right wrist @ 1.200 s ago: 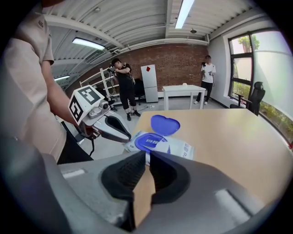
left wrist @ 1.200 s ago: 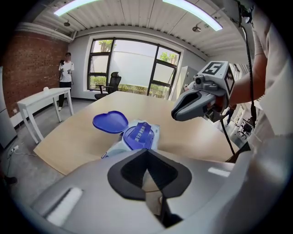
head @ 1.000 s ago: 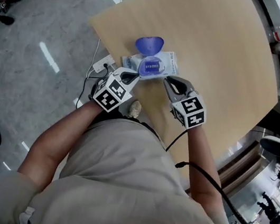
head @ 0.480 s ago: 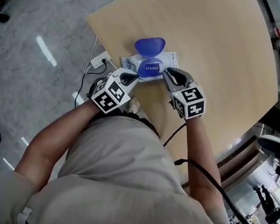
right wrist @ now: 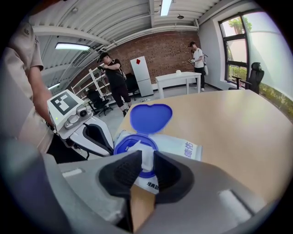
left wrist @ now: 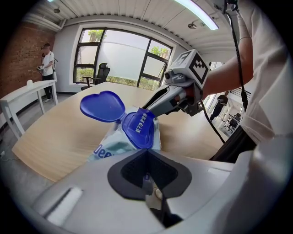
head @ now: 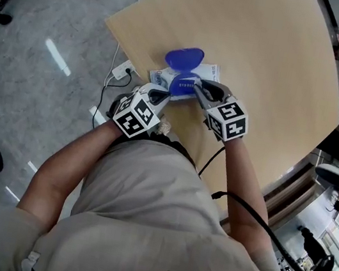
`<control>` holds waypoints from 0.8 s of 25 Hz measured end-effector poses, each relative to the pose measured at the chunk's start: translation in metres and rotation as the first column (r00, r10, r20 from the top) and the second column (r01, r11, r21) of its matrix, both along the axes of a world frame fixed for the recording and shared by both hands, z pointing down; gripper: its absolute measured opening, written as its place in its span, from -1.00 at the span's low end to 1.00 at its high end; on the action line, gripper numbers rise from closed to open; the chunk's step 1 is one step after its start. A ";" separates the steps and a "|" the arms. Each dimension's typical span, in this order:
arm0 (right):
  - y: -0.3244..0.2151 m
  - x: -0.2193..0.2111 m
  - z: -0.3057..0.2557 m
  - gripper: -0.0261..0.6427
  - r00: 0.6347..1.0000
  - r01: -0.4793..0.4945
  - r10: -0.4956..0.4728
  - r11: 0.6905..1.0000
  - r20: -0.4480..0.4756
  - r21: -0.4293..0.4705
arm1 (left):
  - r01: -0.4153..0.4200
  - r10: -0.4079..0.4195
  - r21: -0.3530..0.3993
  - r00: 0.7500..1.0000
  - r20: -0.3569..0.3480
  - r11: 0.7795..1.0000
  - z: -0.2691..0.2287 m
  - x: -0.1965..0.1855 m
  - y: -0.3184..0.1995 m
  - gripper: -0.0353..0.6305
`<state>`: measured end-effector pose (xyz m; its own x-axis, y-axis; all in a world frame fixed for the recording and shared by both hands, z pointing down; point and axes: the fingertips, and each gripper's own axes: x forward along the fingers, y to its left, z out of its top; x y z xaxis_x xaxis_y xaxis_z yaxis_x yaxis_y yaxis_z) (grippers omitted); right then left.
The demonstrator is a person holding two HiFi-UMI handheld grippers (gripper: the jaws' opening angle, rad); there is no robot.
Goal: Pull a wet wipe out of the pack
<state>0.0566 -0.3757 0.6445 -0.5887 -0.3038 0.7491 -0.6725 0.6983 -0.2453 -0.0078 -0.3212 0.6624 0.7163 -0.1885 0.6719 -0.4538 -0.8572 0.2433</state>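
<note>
1. Pale wood forms the table (head: 266, 64), which stands over a grey floor (head: 37, 76); a white power strip (head: 124, 70) lies on the floor by the table's near corner.
2. Beyond the table, the gripper views show a brick wall (right wrist: 169, 50) and large windows (left wrist: 119, 59), with people standing in the background.
3. The pack (head: 210, 72) of wet wipes lies near the table's near edge, between the two grippers.
4. Its blue lid (head: 184, 57) is flipped open and points away from the person.
5. The blue ring (left wrist: 139, 130) around the opening carries a line of white characters, too small to read.
6. On the pack's film, large blue letters begin "Dee"; the rest is cut off. More blue characters sit near the far end, unreadable.
7. The left gripper (head: 161, 96) is at the pack's left end. Its jaws are pressed together on a thin sliver of the pack's edge, and that side looks slightly lifted.
8. The right gripper (head: 198, 88) reaches over the opening from the right.
9. A white wet wipe (right wrist: 144, 155) stands up out of the ring, and the right gripper's jaws are closed against it on both sides.
10. Print at the bottom of the person's beige shirt (head: 141, 224) partly reads "FACE".
</note>
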 end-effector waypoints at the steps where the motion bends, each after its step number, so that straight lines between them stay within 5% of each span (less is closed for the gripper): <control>1: 0.000 0.000 0.001 -0.72 1.000 0.001 -0.001 1.000 -0.001 -0.002 | -0.001 0.001 -0.001 1.000 0.000 1.000 0.001 0.000 0.000 -0.88; 8: 0.002 0.005 0.003 -0.89 1.000 0.008 -0.008 1.000 -0.016 0.014 | -0.001 0.001 -0.004 1.000 0.002 1.000 0.005 0.003 0.000 -0.88; 20: 0.001 0.007 -0.011 -0.91 1.000 -0.002 0.002 0.998 0.000 0.056 | 0.003 -0.003 0.007 1.000 0.016 1.000 0.009 0.004 0.000 -0.88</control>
